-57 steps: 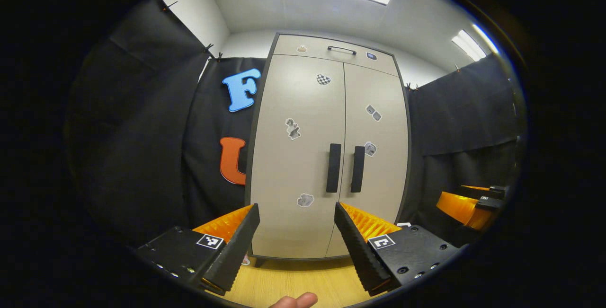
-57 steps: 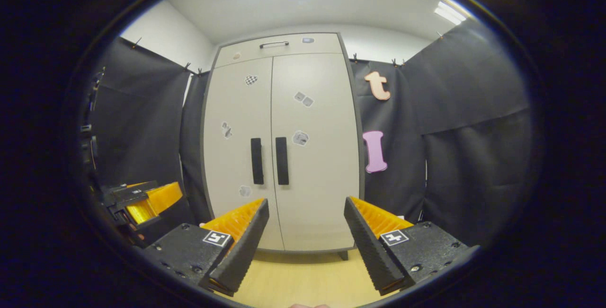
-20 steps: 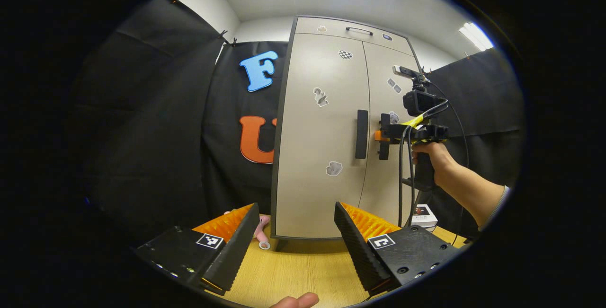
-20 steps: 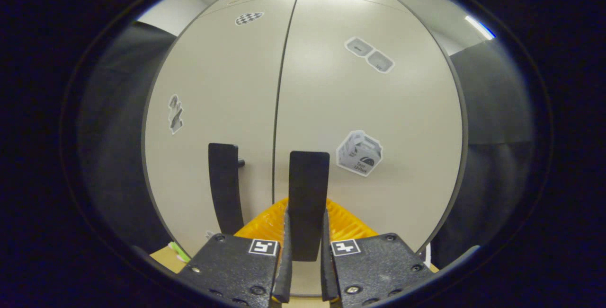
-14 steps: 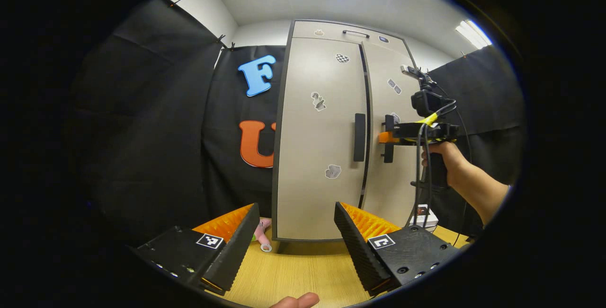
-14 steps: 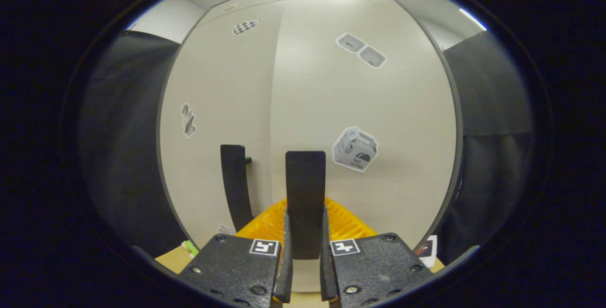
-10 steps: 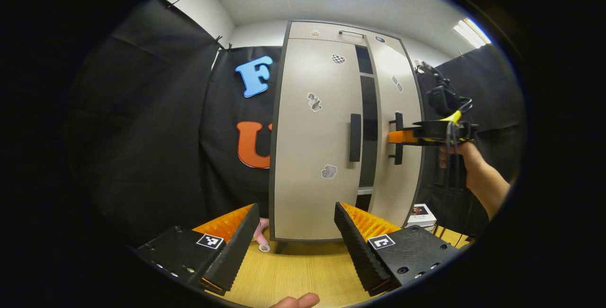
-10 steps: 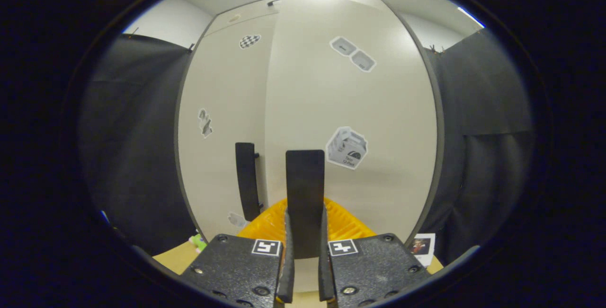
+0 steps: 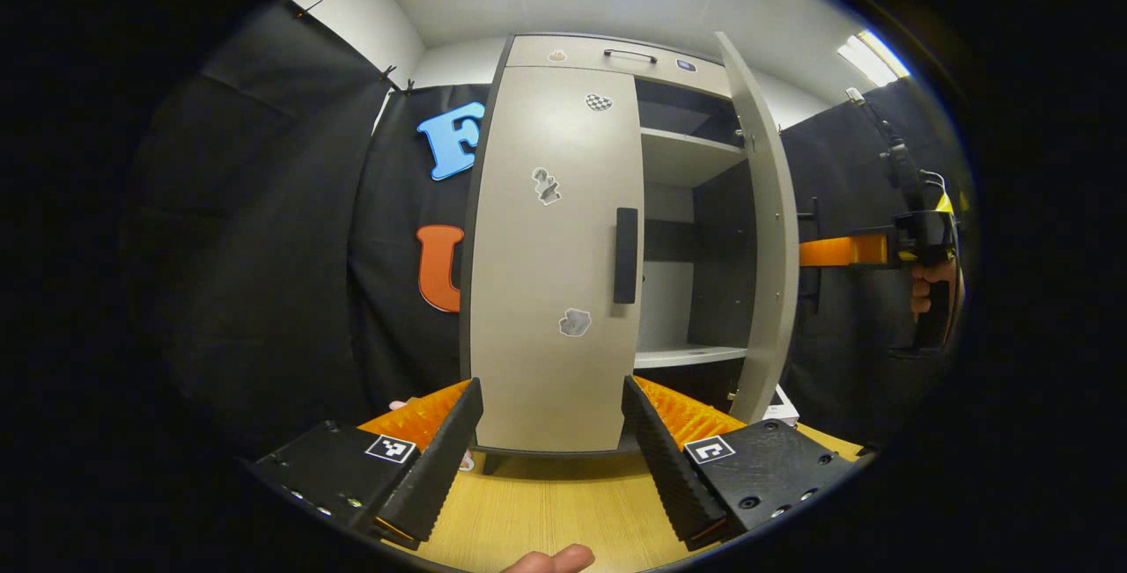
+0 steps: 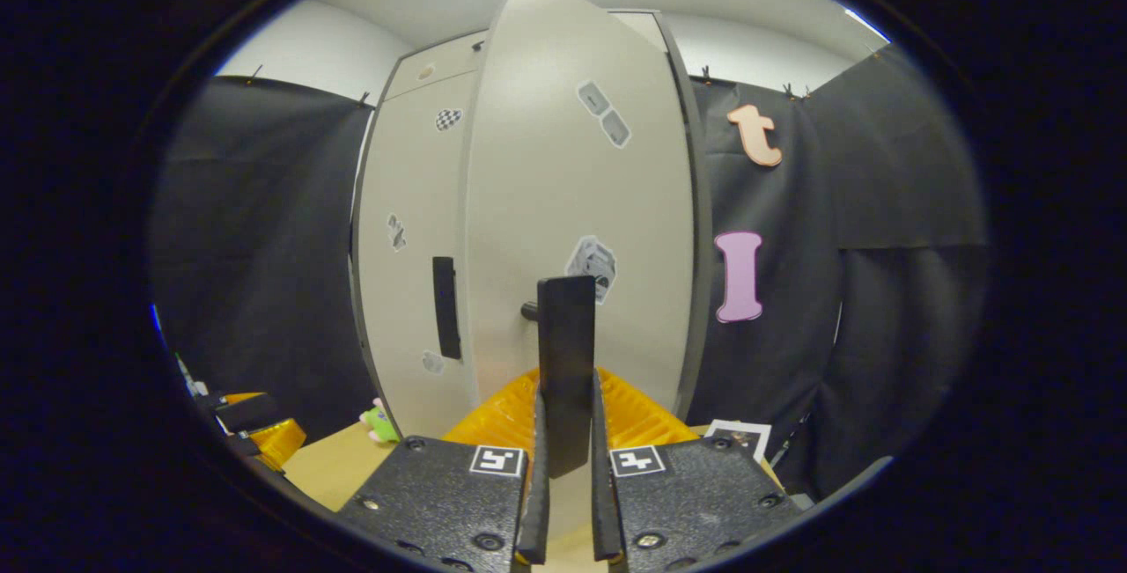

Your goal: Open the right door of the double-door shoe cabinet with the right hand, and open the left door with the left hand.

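The beige shoe cabinet stands ahead on a wooden surface. In the left gripper view its left door [image 9: 555, 247] is closed, with the black handle [image 9: 626, 254] untouched. The right door [image 9: 762, 230] stands swung far out, baring the shelves [image 9: 682, 155] inside. My left gripper [image 9: 551, 388] is open and empty, well short of the cabinet. In the right gripper view my right gripper [image 10: 565, 415] is shut on the right door's black handle [image 10: 565, 335]. The same gripper [image 9: 823, 252] and the hand [image 9: 924, 282] holding it appear at the far right of the left gripper view.
Black cloth walls close in on both sides of the cabinet. A green toy [image 10: 379, 423] lies by the cabinet's left foot. A small white box [image 10: 740, 437] sits on the wooden surface [image 9: 546, 520] near the right door. A fingertip [image 9: 550, 560] pokes in at the bottom.
My right gripper closed on the right door's handle and pulled the door from closed to wide open, exposing the shelves. My left gripper stayed open and away from the cabinet.
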`<state>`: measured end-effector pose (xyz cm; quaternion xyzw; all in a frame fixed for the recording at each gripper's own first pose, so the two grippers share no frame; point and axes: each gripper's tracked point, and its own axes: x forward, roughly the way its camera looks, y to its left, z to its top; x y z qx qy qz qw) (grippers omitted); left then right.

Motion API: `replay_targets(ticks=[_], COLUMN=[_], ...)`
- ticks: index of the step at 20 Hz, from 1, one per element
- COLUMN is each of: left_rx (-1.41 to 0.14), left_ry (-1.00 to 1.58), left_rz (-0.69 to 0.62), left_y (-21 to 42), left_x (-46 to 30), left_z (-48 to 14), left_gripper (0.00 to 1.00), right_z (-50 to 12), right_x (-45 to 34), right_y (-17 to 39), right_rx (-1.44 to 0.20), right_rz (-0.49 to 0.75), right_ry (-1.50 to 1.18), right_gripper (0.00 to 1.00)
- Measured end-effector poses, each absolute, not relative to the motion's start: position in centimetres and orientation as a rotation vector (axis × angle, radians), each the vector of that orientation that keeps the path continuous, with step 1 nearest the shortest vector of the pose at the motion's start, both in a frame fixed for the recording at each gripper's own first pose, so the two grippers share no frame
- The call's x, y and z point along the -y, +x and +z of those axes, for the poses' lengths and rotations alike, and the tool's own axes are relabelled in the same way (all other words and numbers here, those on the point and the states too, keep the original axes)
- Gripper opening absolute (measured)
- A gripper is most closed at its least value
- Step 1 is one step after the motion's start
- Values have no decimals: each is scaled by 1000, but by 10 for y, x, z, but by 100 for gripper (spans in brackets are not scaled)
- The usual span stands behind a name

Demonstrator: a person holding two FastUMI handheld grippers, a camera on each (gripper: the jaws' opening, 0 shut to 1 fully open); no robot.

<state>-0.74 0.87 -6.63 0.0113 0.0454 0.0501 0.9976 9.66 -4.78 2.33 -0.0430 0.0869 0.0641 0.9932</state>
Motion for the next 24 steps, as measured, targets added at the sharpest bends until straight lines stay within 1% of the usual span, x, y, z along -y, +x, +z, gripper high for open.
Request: replay_targets(ticks=[4, 10, 11, 13, 16, 19, 22, 24], left_rx=[-66, -39, -41, -49, -56, -65, -47, -41], left_ry=[28, 38, 40, 48, 56, 58, 69, 68], left_rz=[99, 65, 63, 63, 74, 92, 121, 126], left_y=[2, 8, 7, 5, 0, -5, -4, -2], left_x=[7, 42, 46, 51, 53, 52, 44, 44], left_z=[-63, -55, -57, -57, -58, -60, -56, -51], left_gripper=[95, 94, 95, 95, 95, 95, 95, 95], right_z=[29, 37, 38, 35, 34, 47, 41, 29], right_x=[99, 170, 172, 169, 171, 166, 126, 96], right_y=[82, 88, 88, 88, 84, 49, 10, -1], right_rx=[-164, -144, -146, -150, -145, -97, -73, -78], right_rz=[61, -41, -17, 21, 1, -36, 27, 83], right_ry=[-118, -88, -64, -7, -34, -83, -128, -138], right_gripper=[20, 5, 4, 4, 4, 4, 4, 4])
